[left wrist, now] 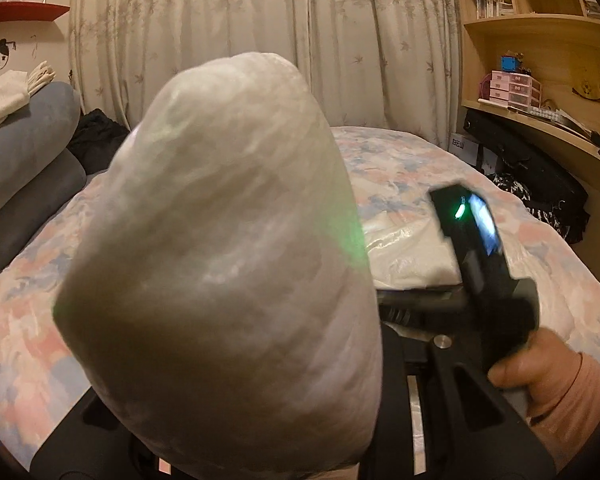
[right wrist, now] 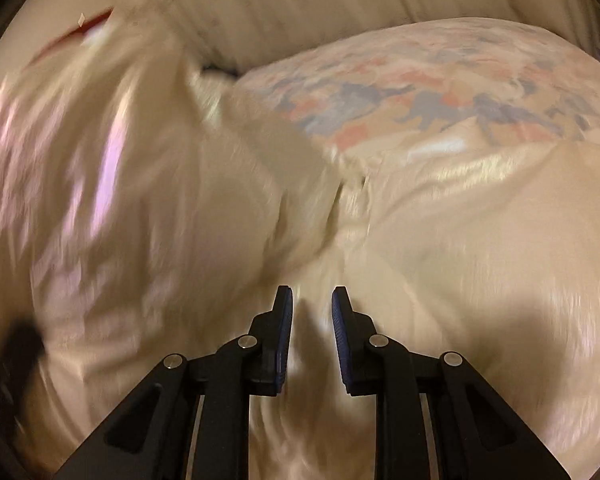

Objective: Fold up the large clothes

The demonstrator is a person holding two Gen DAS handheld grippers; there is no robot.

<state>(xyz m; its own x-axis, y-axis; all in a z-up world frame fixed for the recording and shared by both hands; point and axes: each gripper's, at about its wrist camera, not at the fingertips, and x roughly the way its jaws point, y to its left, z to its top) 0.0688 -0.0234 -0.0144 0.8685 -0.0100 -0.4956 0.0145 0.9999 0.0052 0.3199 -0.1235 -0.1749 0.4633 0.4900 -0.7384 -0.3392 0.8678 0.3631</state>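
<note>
Fold in progress: pale garment [right wrist: 440, 260] lies on the bed [left wrist: 420, 168]; a bunch [left wrist: 220, 248] hides the left gripper, probably clamped on it. Right gripper [right wrist: 312, 300], slightly parted, holds nothing. Next: carry the lifted part across.

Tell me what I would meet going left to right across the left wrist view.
Grey cushions → big pale garment bulging up close → the black right tool, held in a hand → wooden shelves on the far right. A floral bedspread lies behind it all.
</note>
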